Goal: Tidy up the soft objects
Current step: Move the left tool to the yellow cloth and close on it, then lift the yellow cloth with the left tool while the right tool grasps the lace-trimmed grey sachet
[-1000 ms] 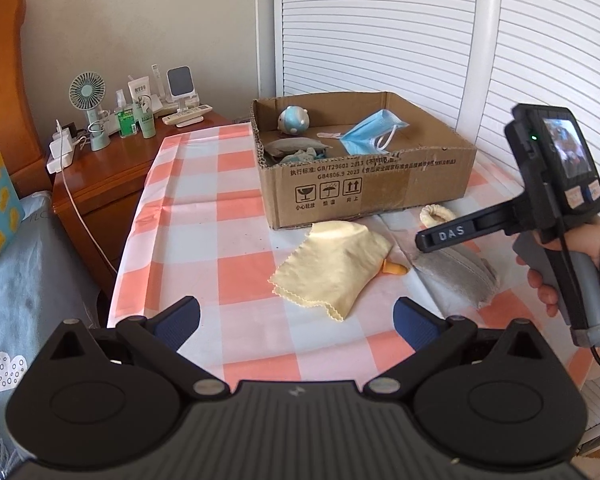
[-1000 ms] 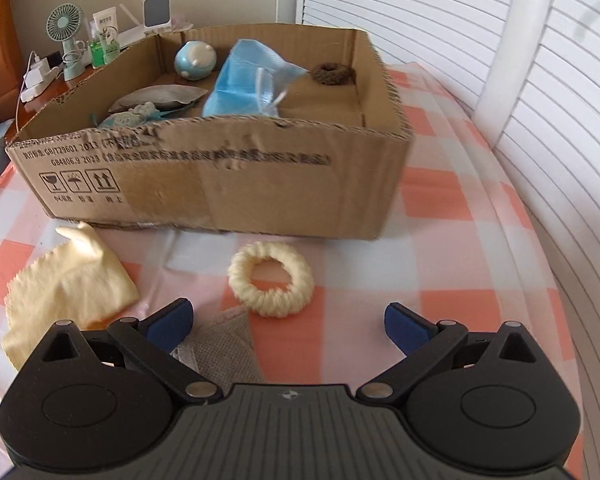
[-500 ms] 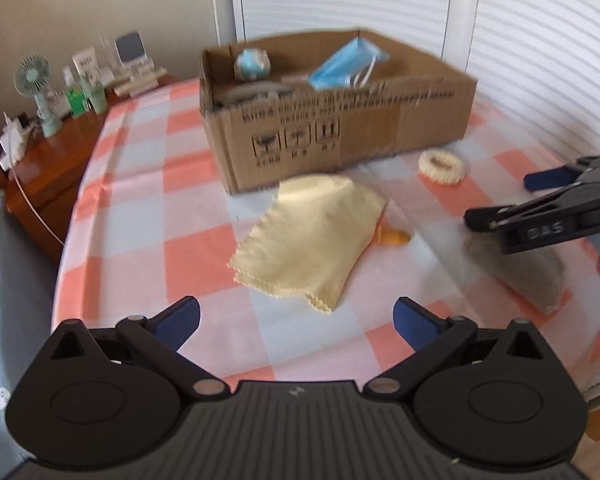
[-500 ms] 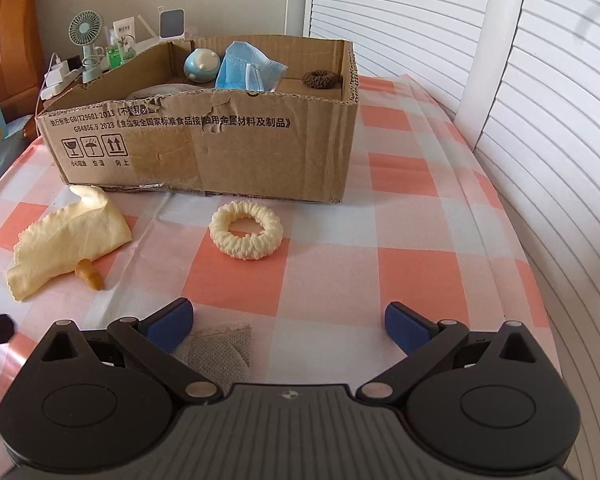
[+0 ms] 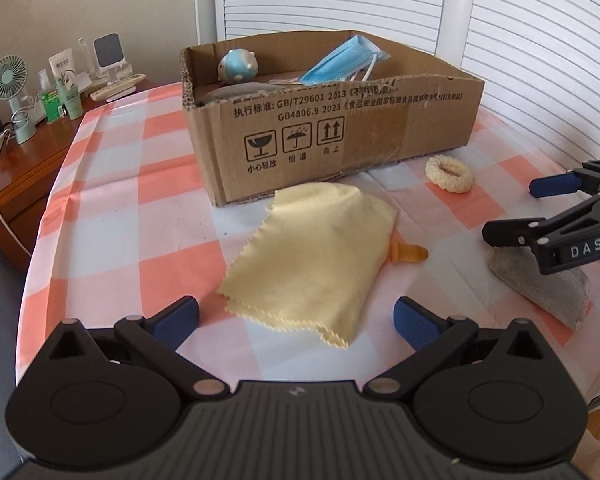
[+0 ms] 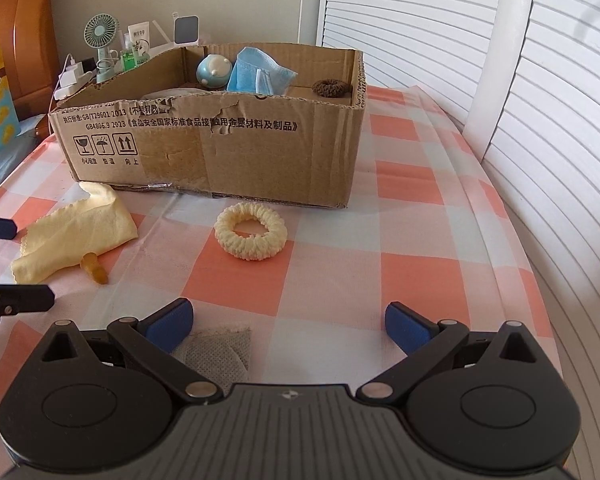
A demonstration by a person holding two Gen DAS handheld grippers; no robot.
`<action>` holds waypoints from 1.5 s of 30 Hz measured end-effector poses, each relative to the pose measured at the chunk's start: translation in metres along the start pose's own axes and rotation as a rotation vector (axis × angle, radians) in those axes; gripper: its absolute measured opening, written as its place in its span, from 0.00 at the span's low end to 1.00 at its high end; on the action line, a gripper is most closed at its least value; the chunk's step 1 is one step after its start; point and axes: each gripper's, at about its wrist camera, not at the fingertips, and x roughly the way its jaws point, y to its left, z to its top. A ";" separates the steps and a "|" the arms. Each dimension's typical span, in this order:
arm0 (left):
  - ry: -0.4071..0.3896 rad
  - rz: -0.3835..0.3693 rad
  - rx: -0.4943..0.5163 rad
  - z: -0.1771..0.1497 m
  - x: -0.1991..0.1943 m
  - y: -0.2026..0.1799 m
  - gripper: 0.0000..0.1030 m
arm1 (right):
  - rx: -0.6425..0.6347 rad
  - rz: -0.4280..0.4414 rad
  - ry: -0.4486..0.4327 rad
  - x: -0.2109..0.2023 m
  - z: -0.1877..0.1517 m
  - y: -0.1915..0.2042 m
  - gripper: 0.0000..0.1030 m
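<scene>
A cardboard box [image 5: 340, 148] [image 6: 220, 156] stands on the checked tablecloth and holds a blue face mask [image 5: 344, 62], a blue round toy [image 5: 238, 66] and a brown scrunchie [image 6: 332, 88]. In front lie a yellow cloth [image 5: 312, 256] [image 6: 76, 236], a small orange piece [image 5: 410, 254], a cream scrunchie [image 5: 450, 174] [image 6: 250, 236] and a grey pouch [image 5: 540, 284] [image 6: 216, 354]. My left gripper [image 5: 296, 318] is open just before the yellow cloth. My right gripper [image 6: 286, 324] is open above the grey pouch, short of the cream scrunchie.
A wooden bedside table [image 5: 24, 160] at the left carries a small fan [image 5: 10, 96], bottles and a charger. White shutters [image 5: 520, 20] run along the back and right. The table edge drops off at the right [image 6: 548, 320].
My left gripper has come closer to the yellow cloth. My right gripper has drawn back from the box, so the cream scrunchie sits farther ahead of it.
</scene>
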 end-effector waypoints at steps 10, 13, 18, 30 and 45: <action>0.013 -0.069 0.082 0.028 0.025 -0.001 1.00 | -0.004 0.005 -0.005 0.000 0.000 0.000 1.00; 0.021 -0.079 0.093 0.032 0.029 -0.002 0.94 | -0.005 0.005 -0.010 -0.001 -0.001 0.000 1.00; -0.003 -0.087 0.093 0.030 0.021 -0.005 0.56 | -0.006 0.006 -0.017 -0.001 -0.002 0.000 1.00; -0.048 -0.057 -0.014 0.016 0.002 0.002 0.23 | -0.024 0.018 -0.025 -0.003 -0.005 0.000 1.00; -0.062 -0.024 -0.113 -0.014 -0.023 0.009 0.23 | -0.074 0.182 -0.055 -0.044 -0.008 0.003 1.00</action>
